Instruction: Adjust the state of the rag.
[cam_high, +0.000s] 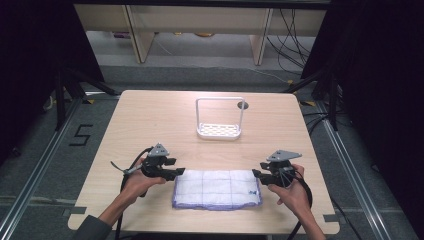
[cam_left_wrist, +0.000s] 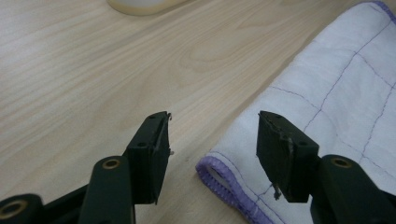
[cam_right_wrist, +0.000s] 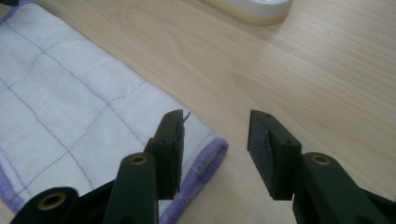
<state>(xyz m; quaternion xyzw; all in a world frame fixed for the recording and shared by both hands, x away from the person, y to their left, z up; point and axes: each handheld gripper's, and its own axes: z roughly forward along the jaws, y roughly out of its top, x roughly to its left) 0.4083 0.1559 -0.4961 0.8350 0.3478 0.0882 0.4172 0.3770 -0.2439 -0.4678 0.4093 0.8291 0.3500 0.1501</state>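
Pale wood-grain tabletop (cam_high: 150, 120) fills the middle of the high view, set on a grey floor with dark curtains at both sides and light wooden furniture legs beyond the far edge. Near the table's near edge lies a folded white cloth (cam_high: 217, 189) with a purple stitched border and a faint grid of purple lines; it lies flat, its long side running across the table.

At the cloth's left end sits the left gripper (cam_high: 172, 174), held in the person's left hand (cam_high: 135, 184). In the left gripper view its jaws stand well apart with nothing between the pads; the cloth's purple-edged corner (cam_left_wrist: 224, 179) lies on the table below the gap, closer to the jaw on the right of that view, and neither pad presses on it.

At the cloth's right end is the right gripper (cam_high: 256, 174), in the right hand (cam_high: 292, 195). Its jaws are likewise parted and empty in the right gripper view, with the cloth's corner (cam_right_wrist: 205, 154) under the jaw at the left of that view and bare wood under the other.

Farther back, near the table's centre and well apart from the cloth, stands a white rack (cam_high: 219, 120) with an upright frame and a perforated base.
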